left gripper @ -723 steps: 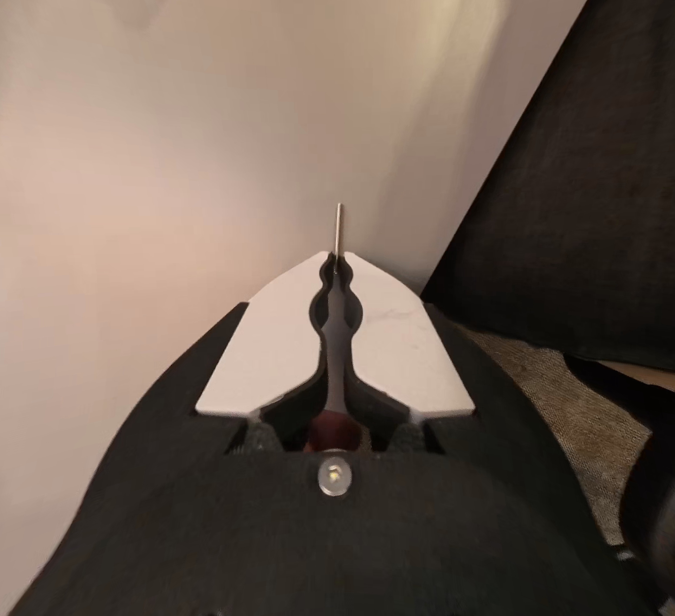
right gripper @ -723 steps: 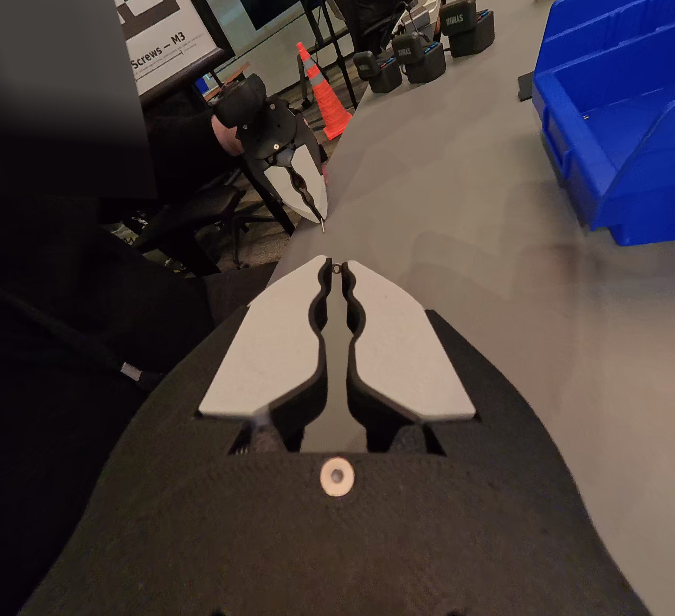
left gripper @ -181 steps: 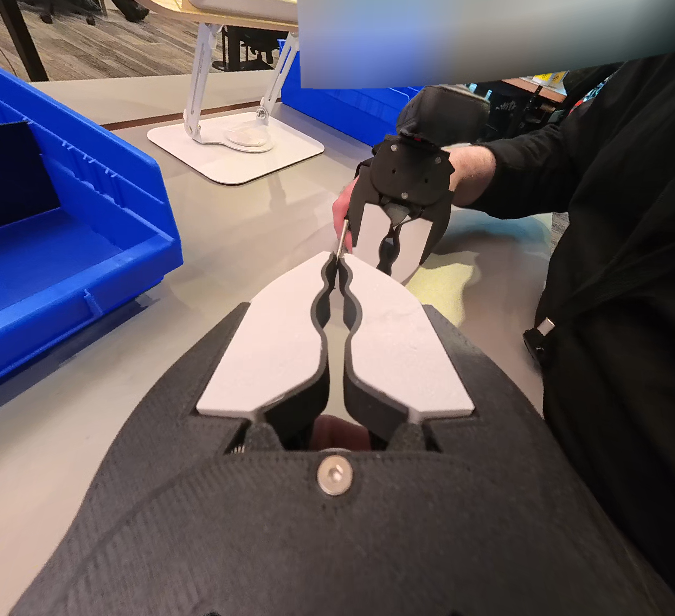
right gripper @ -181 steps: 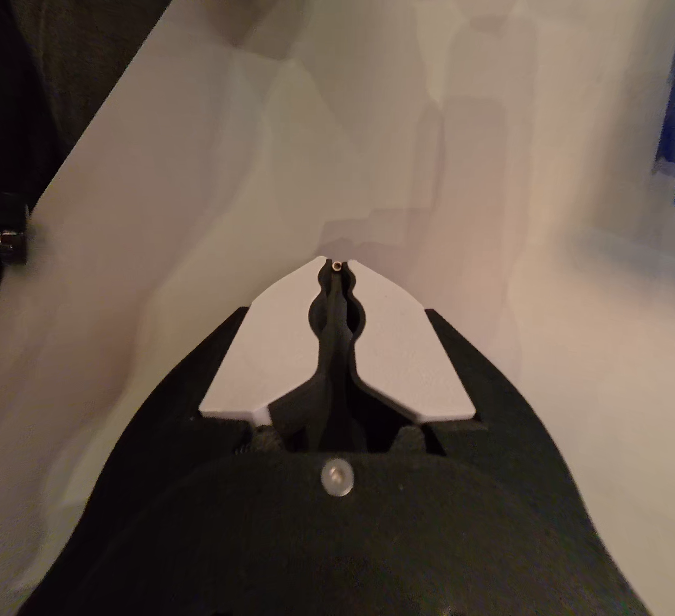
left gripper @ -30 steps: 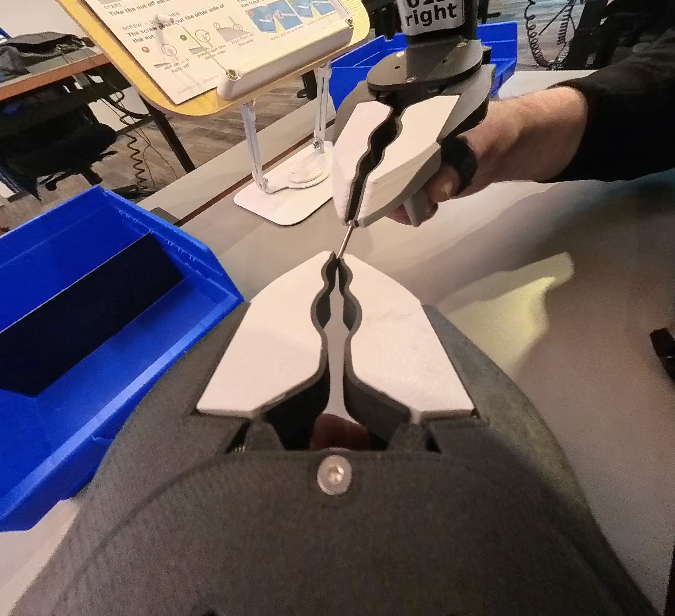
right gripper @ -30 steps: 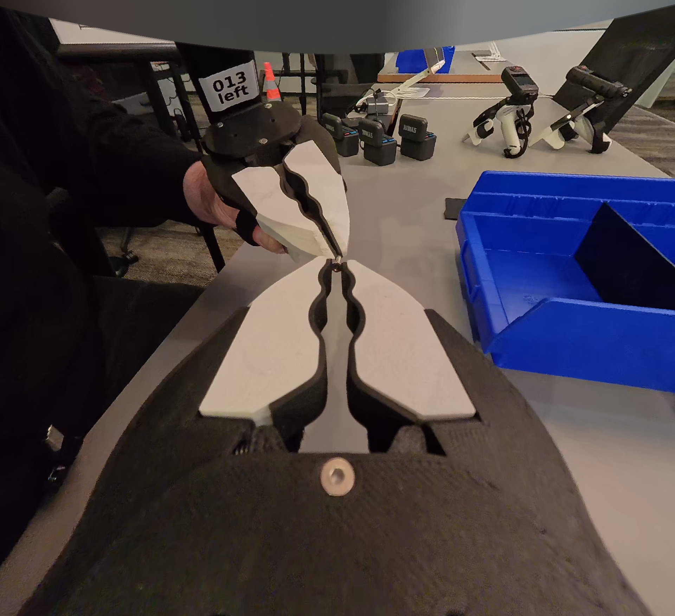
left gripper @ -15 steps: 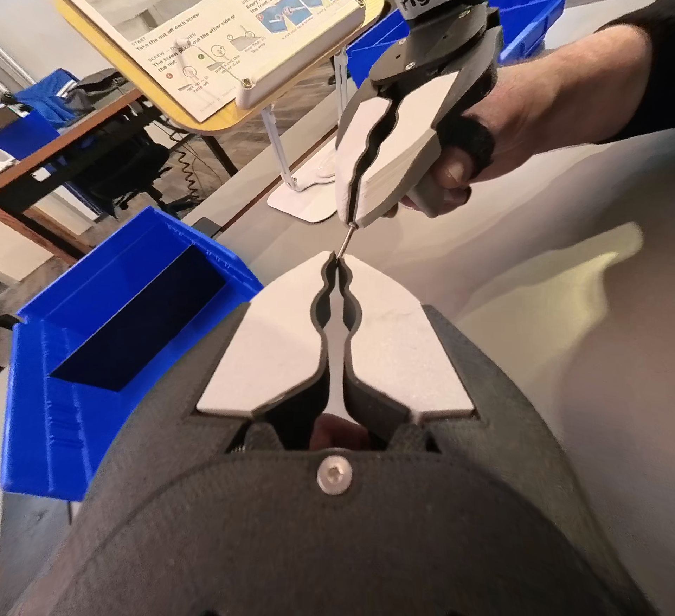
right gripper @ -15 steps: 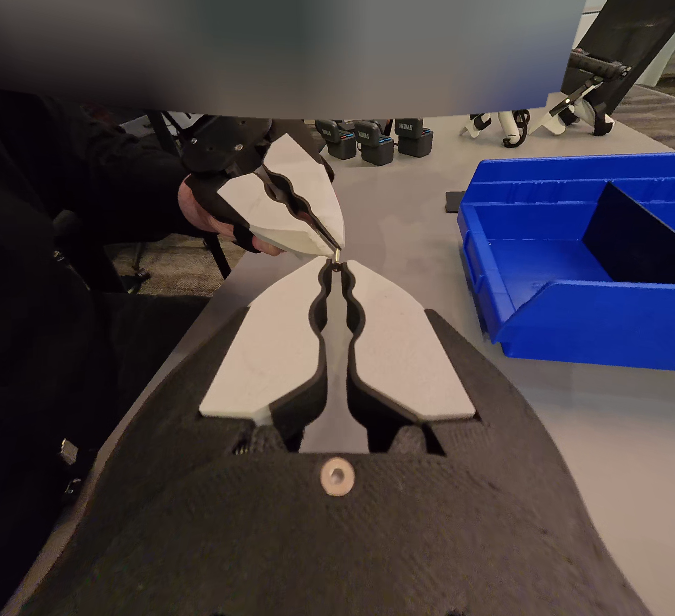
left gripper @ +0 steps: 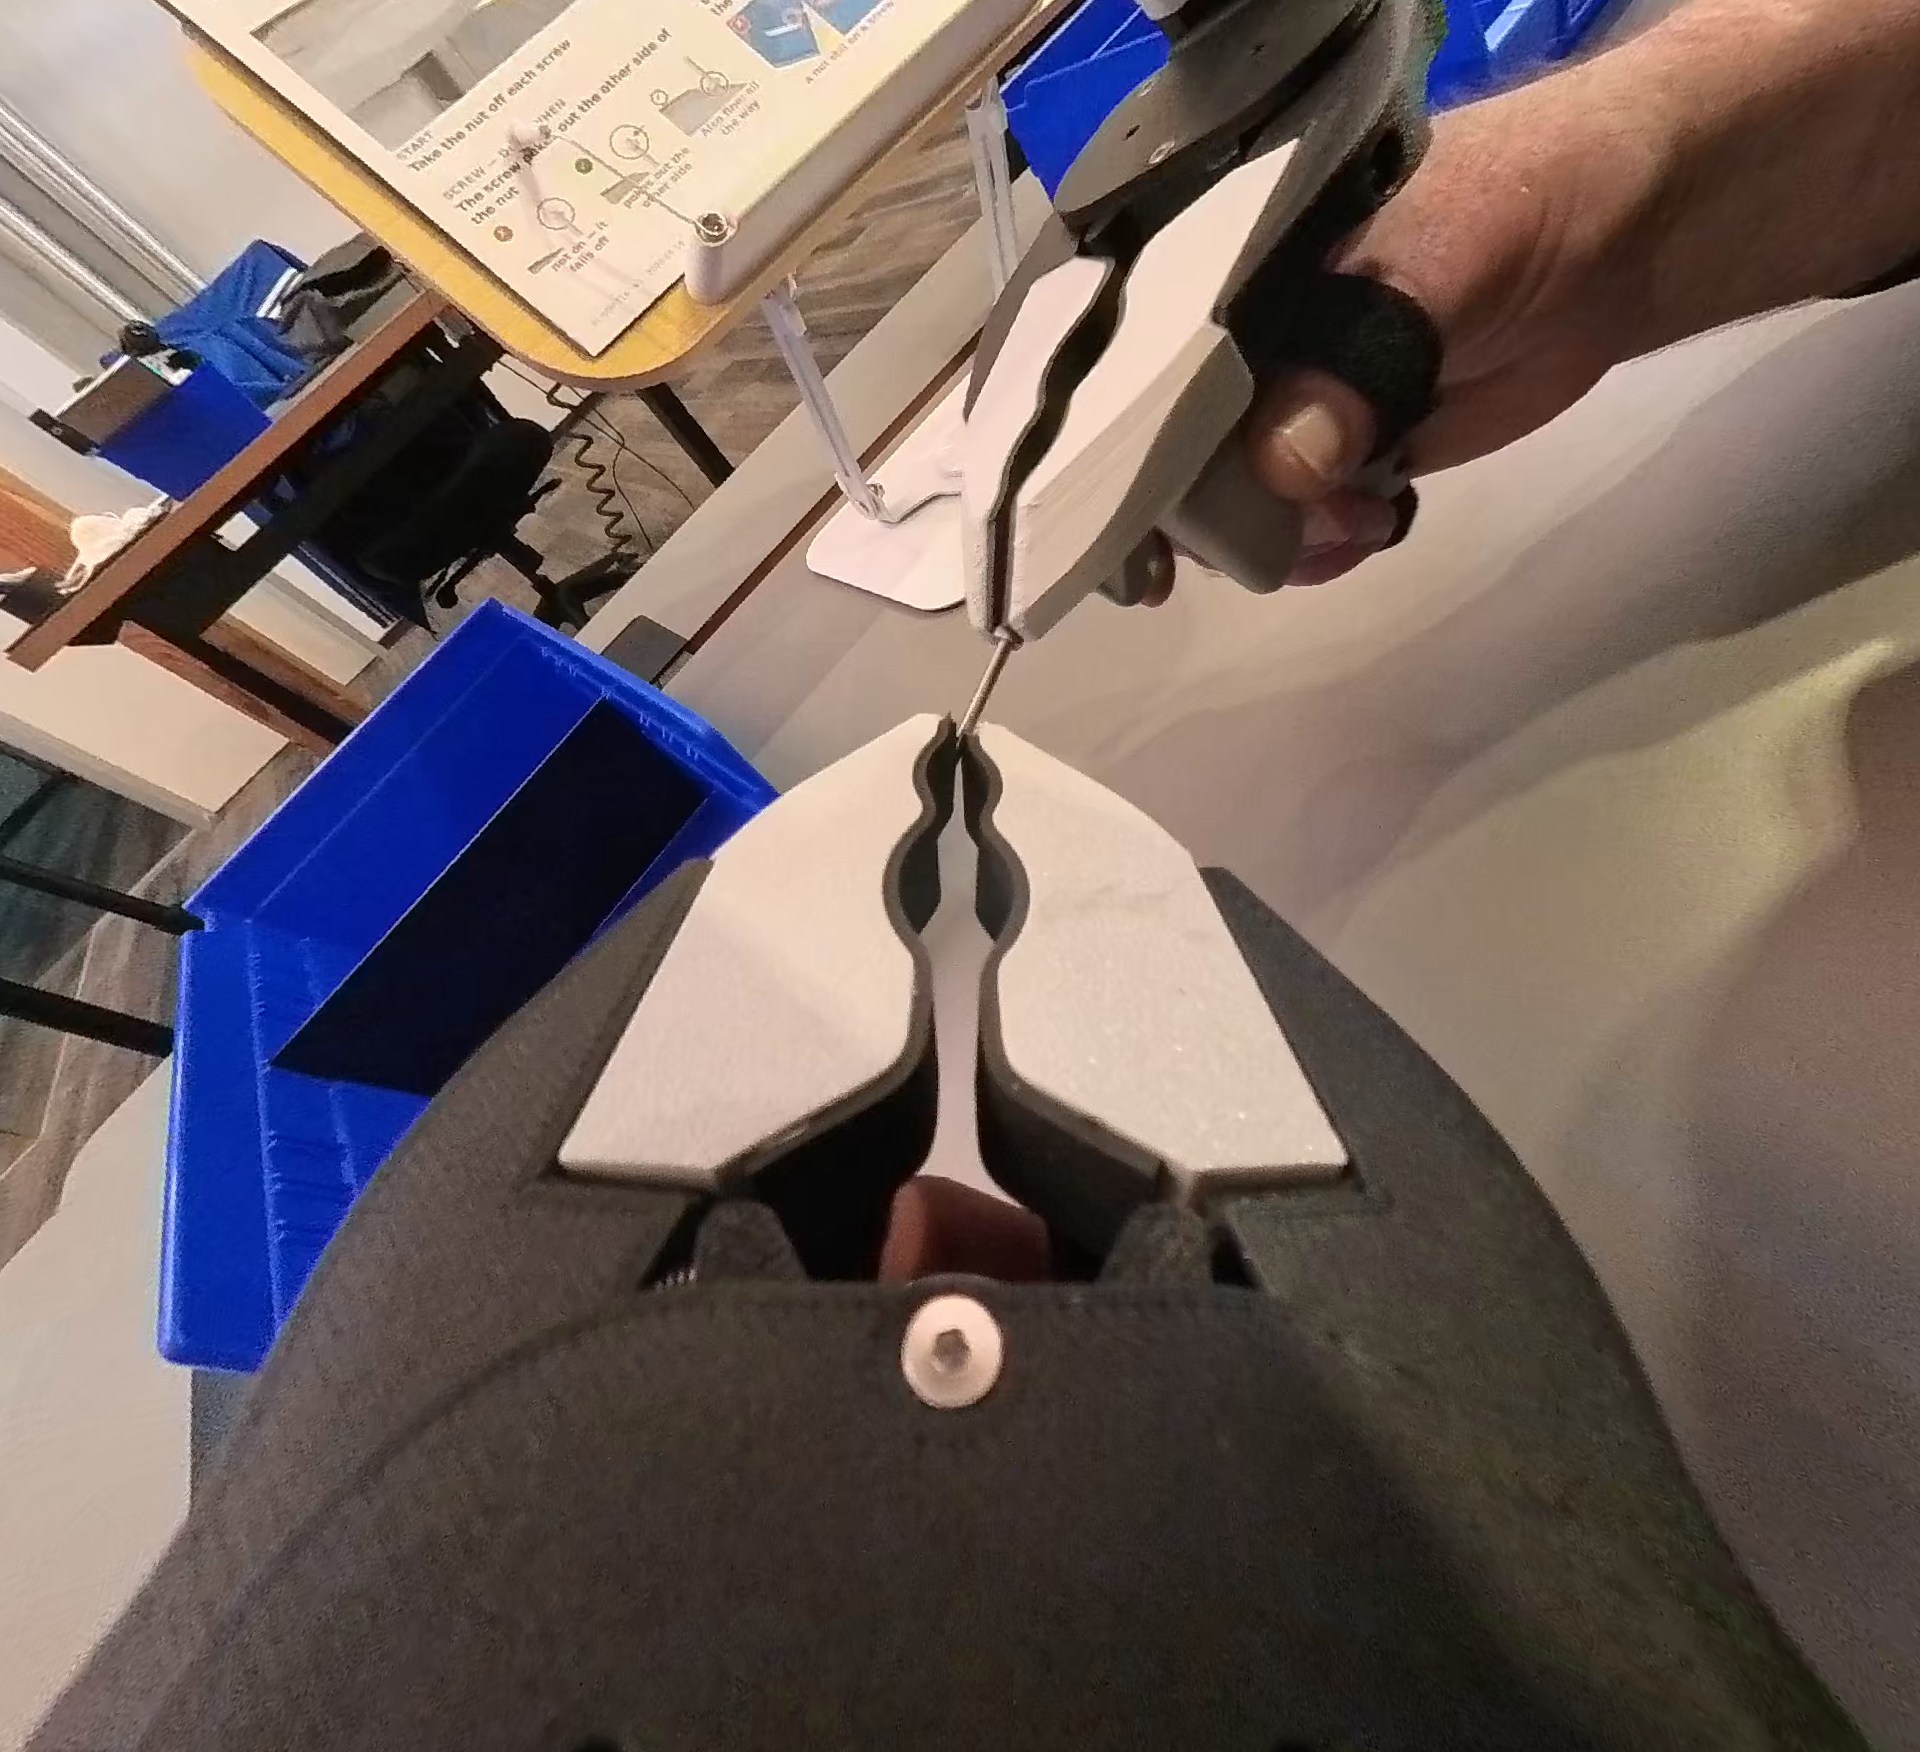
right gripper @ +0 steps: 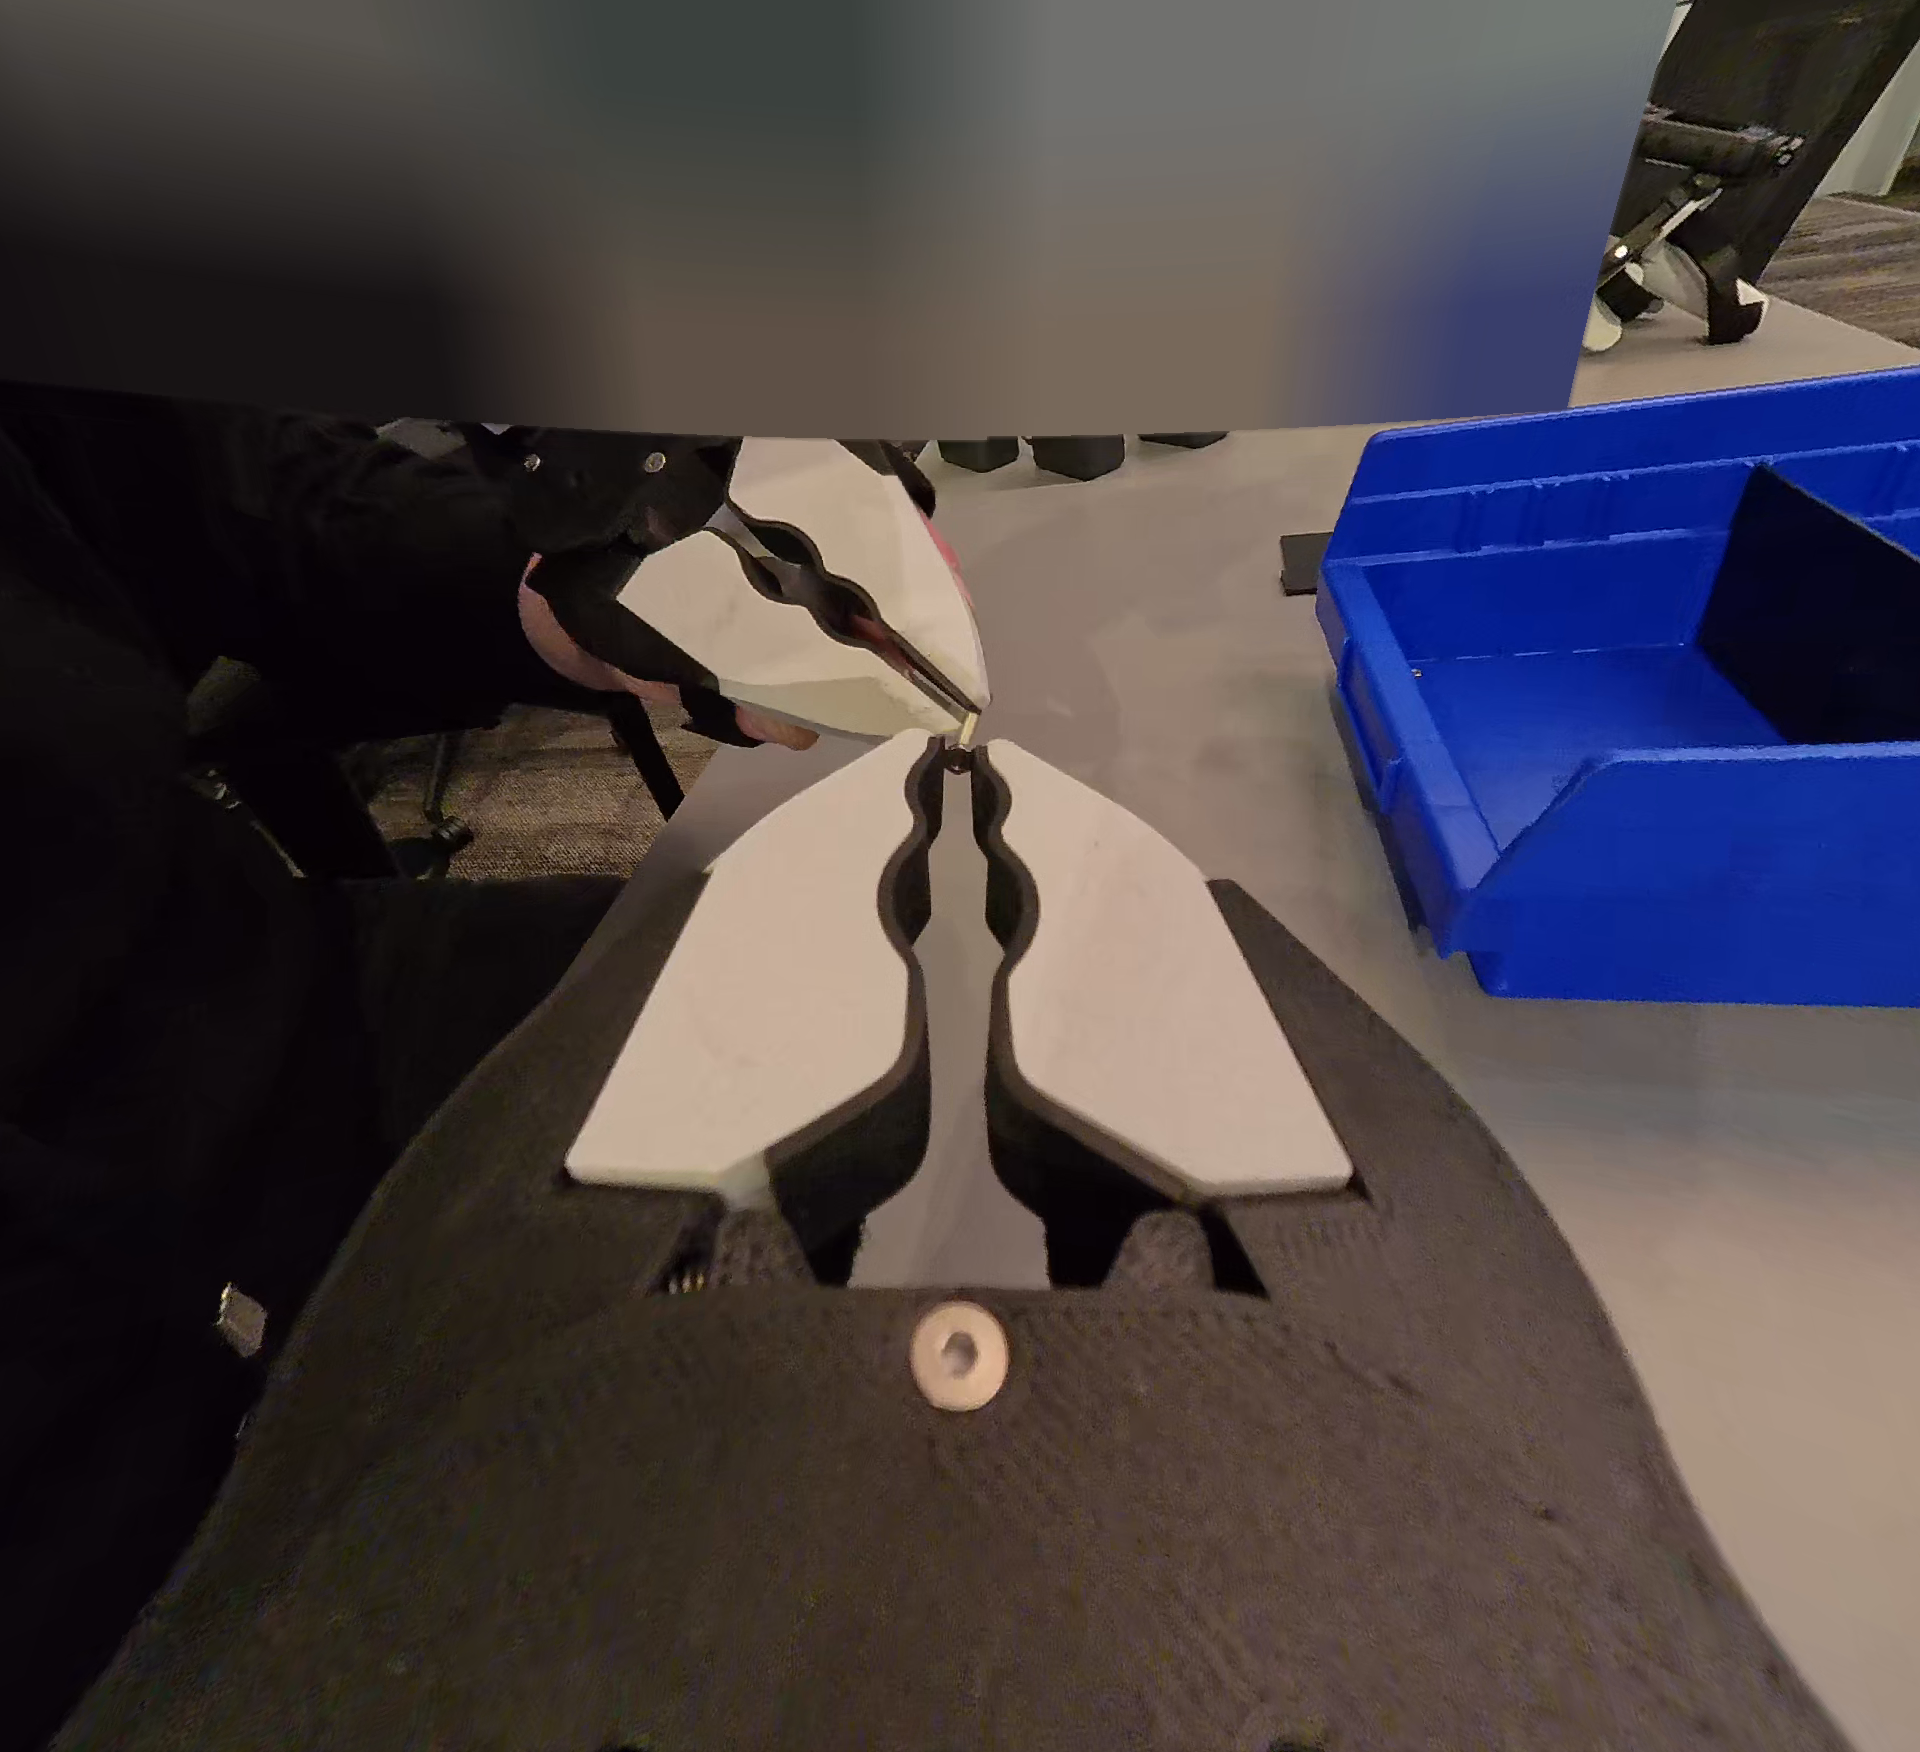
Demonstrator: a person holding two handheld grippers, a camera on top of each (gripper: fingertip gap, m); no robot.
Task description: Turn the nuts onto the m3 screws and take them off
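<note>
Now L gripper (left gripper: 954, 734) pinches screw (left gripper: 983, 686).

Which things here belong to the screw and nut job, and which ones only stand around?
Belonging to the job:
- left gripper, shut on the screw
- right gripper, shut on the nut

Only standing around:
- blue bin with a dark divider
- instruction board on its white stand
- grey table

Soft indoor light, wide-angle edge warp, mostly sharp focus
</note>
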